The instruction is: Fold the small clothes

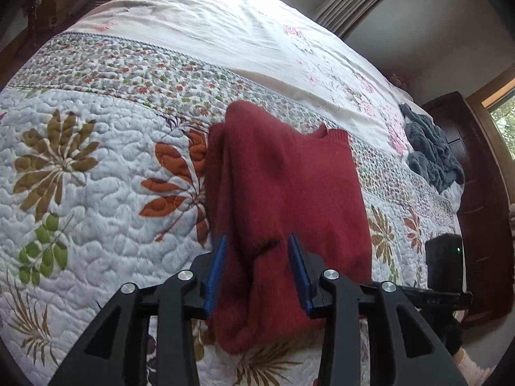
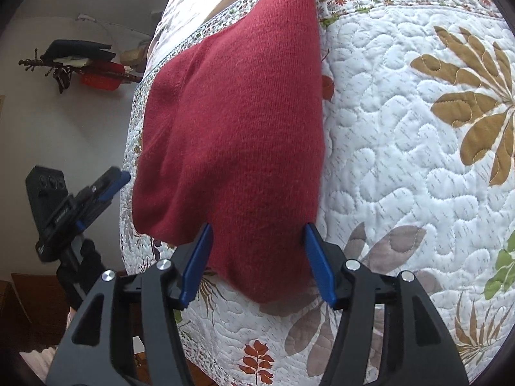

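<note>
A: Red wool first: the folded red knitted sweater (image 1: 283, 199) lies on the white quilted floral bedspread (image 1: 96, 193), its near end hanging off the bed's edge toward six o'clock in both wrist views.

B: And the tongs? The left gripper (image 1: 257, 270) has its blue pads spread, knit between them but unpinched. The right gripper (image 2: 257, 263) stands open likewise, straddling the sweater's near end.

A: So neither grips. The risk seems to be a one-sided pinch: closing on the top layer alone would probably peel the fold apart.

B: Or the overhanging end drags the soft knit off the bed.

A: Around it, a crumpled grey-blue plush blanket (image 1: 431, 157) sits at two o'clock in the left view, well apart. Nothing blocks the sweater.

B: The dark wooden headboard (image 1: 476, 193) stands beyond that.
</note>
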Available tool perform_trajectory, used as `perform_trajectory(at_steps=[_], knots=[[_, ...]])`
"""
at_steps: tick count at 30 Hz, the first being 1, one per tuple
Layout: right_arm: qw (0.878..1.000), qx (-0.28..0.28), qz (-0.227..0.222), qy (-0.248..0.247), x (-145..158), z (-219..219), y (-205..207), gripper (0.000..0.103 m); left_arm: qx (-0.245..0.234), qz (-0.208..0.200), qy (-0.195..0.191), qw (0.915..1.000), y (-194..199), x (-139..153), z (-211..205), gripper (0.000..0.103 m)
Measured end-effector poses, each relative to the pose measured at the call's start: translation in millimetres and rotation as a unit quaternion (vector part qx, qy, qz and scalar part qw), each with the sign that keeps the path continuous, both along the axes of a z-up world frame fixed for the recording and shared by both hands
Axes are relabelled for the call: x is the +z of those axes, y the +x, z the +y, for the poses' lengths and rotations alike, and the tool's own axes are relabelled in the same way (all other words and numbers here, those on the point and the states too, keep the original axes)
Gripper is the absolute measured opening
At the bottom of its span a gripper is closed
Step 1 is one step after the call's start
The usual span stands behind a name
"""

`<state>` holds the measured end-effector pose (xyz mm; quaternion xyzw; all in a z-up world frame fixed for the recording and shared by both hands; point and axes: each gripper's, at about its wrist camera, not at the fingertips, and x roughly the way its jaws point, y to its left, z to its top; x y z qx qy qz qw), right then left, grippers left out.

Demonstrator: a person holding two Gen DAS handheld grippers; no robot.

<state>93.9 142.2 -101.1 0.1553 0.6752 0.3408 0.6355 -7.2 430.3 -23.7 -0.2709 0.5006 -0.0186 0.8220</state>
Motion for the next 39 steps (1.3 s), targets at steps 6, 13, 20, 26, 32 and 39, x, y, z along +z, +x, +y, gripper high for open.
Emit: perform_trajectory(at_steps=[6,13,20,26,32,39], knots=[[1.000,0.005,0.007,-0.013,-7,4,-5,0.058,-0.012,0.049,-0.002,0.9987,0,-33,-20,0.037],[0.999,0.023,0.000,-0.027,-4,6,-9,0.021,0.020,0.040,-0.040,0.9982,-10,-35,-5,0.010],[0.999,0.025,-0.002,-0.041,-10,0,-13,0.018,0.019,0.057,-0.037,0.9975,-16,-52,2,0.009],[0.998,0.039,0.006,-0.053,-21,1,-9,0.021,0.018,0.066,-0.042,0.9968,-10,-67,0,0.012],[0.998,0.040,-0.016,-0.051,3,-6,4,0.048,0.008,0.052,-0.045,0.9976,-9,-40,9,0.036],[0.998,0.025,-0.040,-0.047,9,4,34,0.049,0.023,0.021,-0.035,0.9989,40,-26,33,0.043]])
